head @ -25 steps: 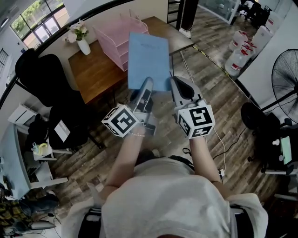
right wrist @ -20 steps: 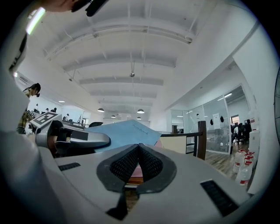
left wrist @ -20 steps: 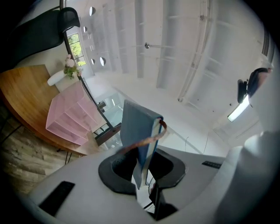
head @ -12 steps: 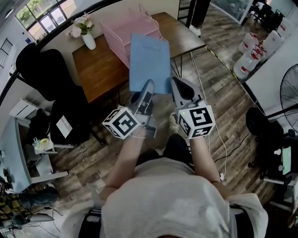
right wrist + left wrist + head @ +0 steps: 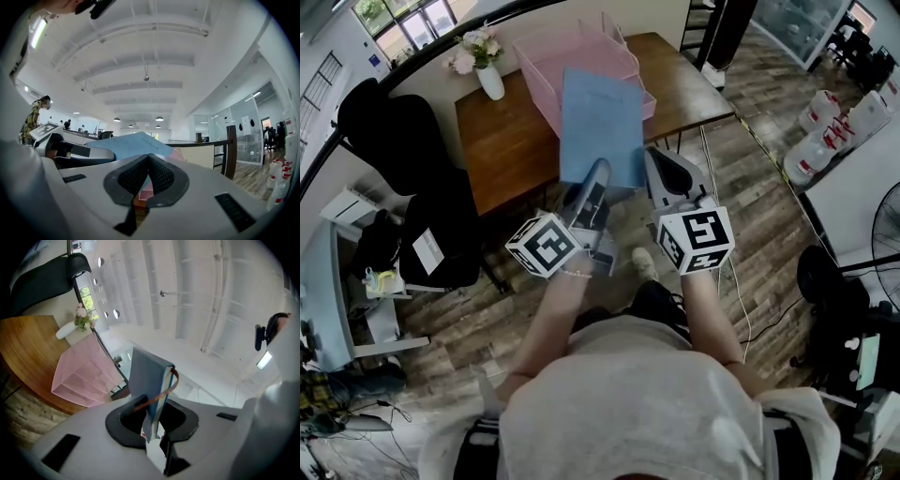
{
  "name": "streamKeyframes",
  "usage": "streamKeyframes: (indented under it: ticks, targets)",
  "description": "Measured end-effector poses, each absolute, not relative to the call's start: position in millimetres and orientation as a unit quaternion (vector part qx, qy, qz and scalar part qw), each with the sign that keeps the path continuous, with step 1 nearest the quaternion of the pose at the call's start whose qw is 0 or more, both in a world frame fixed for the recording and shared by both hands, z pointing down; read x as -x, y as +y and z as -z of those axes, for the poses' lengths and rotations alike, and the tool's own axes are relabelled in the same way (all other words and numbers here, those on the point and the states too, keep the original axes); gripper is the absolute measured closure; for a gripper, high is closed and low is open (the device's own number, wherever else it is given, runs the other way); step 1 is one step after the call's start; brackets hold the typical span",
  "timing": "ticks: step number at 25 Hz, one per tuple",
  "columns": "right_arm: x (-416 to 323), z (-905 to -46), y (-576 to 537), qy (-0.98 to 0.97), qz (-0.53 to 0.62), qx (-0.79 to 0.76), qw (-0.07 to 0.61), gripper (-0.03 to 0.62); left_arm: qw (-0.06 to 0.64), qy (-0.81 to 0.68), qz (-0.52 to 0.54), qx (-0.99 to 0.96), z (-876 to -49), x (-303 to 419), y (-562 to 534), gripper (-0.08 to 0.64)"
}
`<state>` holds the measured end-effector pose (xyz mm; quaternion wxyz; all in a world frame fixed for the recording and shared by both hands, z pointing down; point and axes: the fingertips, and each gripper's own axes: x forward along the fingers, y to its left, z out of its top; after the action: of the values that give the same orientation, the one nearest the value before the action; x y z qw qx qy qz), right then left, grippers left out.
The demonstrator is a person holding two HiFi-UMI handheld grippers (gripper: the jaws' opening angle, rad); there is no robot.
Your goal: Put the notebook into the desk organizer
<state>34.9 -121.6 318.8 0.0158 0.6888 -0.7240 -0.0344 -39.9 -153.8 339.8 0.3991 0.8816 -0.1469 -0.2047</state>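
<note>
The left tongs (image 5: 598, 174) clamp the notebook (image 5: 600, 117) at frame centre, overlapping the pink organizer (image 5: 546, 58). The right tongs (image 5: 655, 162) sit closed and empty beside its corner.

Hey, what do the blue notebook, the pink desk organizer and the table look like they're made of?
Notebook: probably card or paper cover, matte; flat blue with no glare, pages visible at its edge.
Desk organizer: likely translucent plastic, possibly fine mesh; its tiers show through the pink walls.
Table: wood or wood-look top; brown with grain streaks.
</note>
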Motion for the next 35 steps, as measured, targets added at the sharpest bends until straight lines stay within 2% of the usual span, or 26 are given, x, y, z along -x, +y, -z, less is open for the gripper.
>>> streamKeyframes:
  ticks: [15, 35]
  targets:
    - [-115.0, -309.0, -225.8, -0.778, 0.029, -0.627, -0.003, 0.581, 0.389, -0.221, 0.238, -0.862, -328.9, -33.2, -247.1, 0.485]
    - [-142.5, -311.6, -310.4, -0.862, 0.033, -0.506, -0.002, 0.581, 0.399, -0.335, 0.308, -0.796, -341.4, -63.9, -318.1, 0.482]
